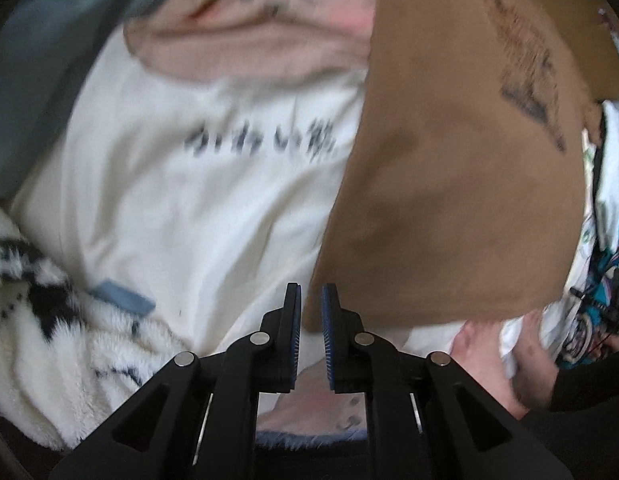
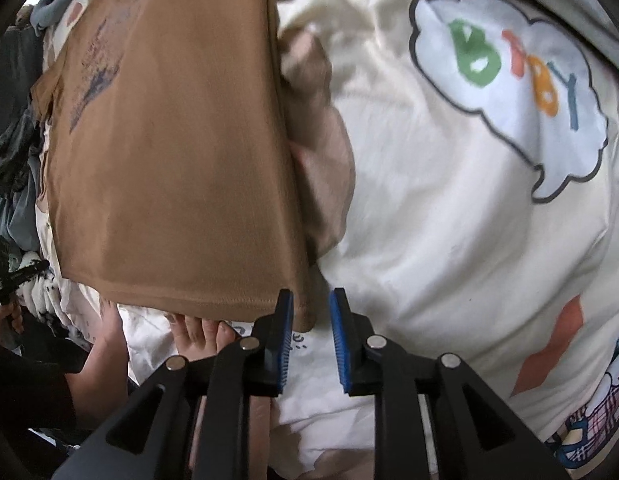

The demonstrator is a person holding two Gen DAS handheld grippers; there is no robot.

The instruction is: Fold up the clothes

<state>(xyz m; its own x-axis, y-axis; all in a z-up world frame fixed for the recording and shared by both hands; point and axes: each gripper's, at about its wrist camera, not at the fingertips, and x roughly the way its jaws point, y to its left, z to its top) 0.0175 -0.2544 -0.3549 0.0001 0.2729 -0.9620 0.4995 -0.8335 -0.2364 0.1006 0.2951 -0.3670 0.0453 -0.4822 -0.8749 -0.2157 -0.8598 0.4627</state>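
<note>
A folded brown T-shirt [image 1: 449,160] with a dark print lies flat on a pile of clothes; the right wrist view has the brown T-shirt [image 2: 169,160] at the left. My left gripper [image 1: 312,296] hovers over its near left corner, blue pads a narrow gap apart and pressing on nothing. My right gripper [image 2: 311,300] stands over the near right corner. That corner shows in the gap between its blue pads, but they do not squeeze it. Under the shirt lie a white tee with dark lettering [image 1: 209,184] and a cream garment with a cloud print [image 2: 469,200].
A person's bare foot [image 1: 489,356] rests by the shirt's near edge, and the toes [image 2: 205,332] show in the right wrist view. A pink garment [image 1: 249,32], grey-blue cloth [image 1: 49,40] and a fuzzy white-and-black blanket [image 1: 49,320] surround the white tee.
</note>
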